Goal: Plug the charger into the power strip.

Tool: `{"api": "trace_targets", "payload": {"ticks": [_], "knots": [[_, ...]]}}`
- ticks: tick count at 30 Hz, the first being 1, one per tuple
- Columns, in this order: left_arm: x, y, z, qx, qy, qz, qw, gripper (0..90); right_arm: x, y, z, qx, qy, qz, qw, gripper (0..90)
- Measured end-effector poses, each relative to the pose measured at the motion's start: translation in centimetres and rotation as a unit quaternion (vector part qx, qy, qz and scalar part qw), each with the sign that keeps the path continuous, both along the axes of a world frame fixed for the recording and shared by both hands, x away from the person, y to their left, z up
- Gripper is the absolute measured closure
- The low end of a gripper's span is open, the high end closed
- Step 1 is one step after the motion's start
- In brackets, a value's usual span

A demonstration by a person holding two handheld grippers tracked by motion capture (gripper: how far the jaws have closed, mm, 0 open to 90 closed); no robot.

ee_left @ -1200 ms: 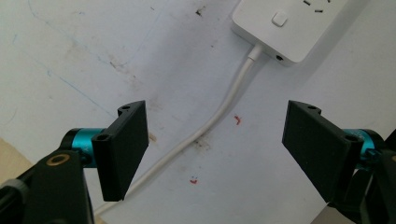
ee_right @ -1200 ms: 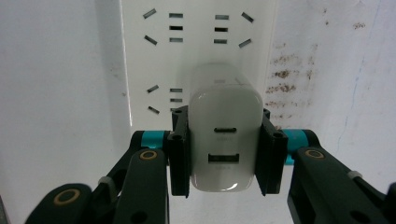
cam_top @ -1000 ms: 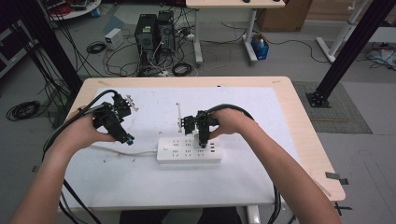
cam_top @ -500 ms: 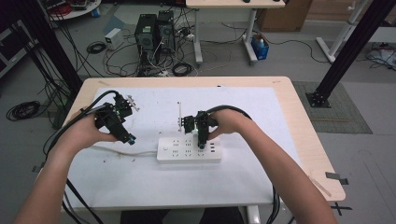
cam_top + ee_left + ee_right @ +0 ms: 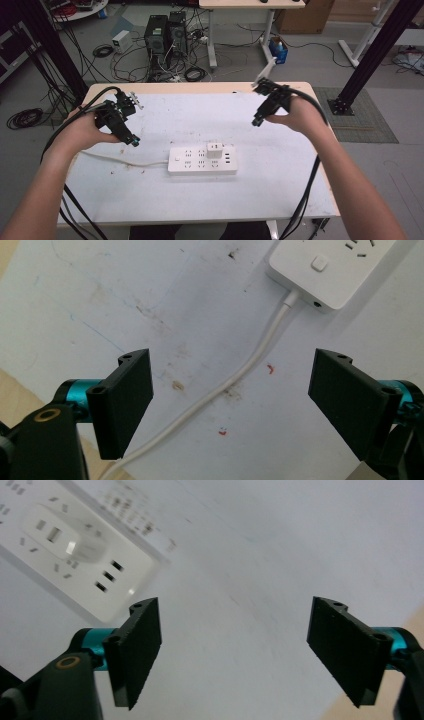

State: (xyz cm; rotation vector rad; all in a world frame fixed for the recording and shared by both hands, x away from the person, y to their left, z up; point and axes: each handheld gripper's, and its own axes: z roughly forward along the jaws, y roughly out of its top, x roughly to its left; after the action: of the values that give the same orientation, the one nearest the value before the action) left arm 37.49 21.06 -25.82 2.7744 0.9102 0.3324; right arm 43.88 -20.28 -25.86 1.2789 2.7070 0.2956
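Right gripper lets go and pulls away

The right gripper (image 5: 258, 121), earlier down on the white charger (image 5: 215, 149) plugged into the power strip (image 5: 202, 161), has lifted off toward the tabletop's far right; its jaws have just been opening, with nothing between them.

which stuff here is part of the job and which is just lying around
Part of the job: power strip, white adapter plugged into it, strip's white cable, left hand-held gripper, right hand-held gripper, both open.

Lying about: computer towers, floor cables, blue bottle.
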Motion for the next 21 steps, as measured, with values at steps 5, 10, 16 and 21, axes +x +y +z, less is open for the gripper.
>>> {"api": "trace_targets", "payload": {"ticks": [5,10,16,21], "knots": [[0.4,-0.2,0.8,-0.002,-0.006,0.005,1.0000,18.0,-0.9,-3.3,1.1,-0.020,0.001,-0.041,0.9989,19.9],[0.4,-0.9,1.0,0.007,-0.003,0.001,1.0000,18.0,-1.6,-4.8,1.8,-0.008,0.006,-0.068,0.9976,19.9],[0.4,-1.4,1.1,0.010,-0.004,0.001,0.9999,18.0,-2.0,-5.8,2.0,-0.008,0.014,-0.077,0.9969,19.9],[0.2,-1.5,1.2,0.008,-0.006,0.000,1.0000,18.0,-2.1,-6.0,2.1,-0.011,0.012,-0.080,0.9967,19.9]]}}
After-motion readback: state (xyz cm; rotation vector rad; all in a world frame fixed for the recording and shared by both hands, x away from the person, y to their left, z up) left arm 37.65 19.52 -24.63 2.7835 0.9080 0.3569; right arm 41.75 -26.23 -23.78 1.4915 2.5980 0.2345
